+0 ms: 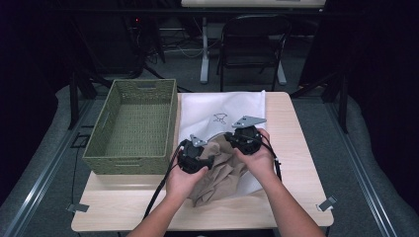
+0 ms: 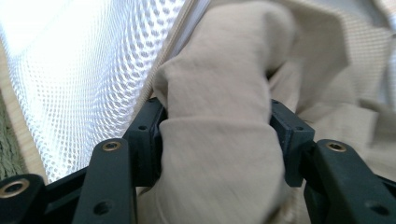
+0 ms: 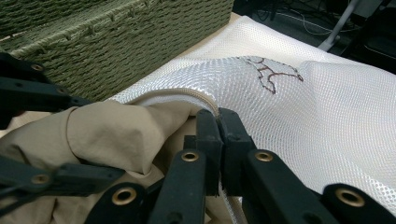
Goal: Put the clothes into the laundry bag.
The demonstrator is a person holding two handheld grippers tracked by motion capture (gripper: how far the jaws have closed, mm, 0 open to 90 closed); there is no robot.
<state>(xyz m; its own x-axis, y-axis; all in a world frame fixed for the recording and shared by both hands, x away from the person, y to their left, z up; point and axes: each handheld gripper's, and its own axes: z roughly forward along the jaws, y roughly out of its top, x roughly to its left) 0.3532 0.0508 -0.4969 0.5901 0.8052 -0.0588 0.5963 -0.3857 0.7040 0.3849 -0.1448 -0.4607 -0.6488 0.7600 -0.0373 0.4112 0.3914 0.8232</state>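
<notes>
Beige cloth [image 2: 219,140] | left jaws grasp | right jaws clench mesh bag [image 3: 327,116] | wooden table [image 1: 291,148]

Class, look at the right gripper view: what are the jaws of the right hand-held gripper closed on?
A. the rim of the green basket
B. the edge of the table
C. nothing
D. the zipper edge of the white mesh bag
D: the right hand-held gripper pinches the mesh bag at its zipper edge, beside the beige cloth.
</notes>
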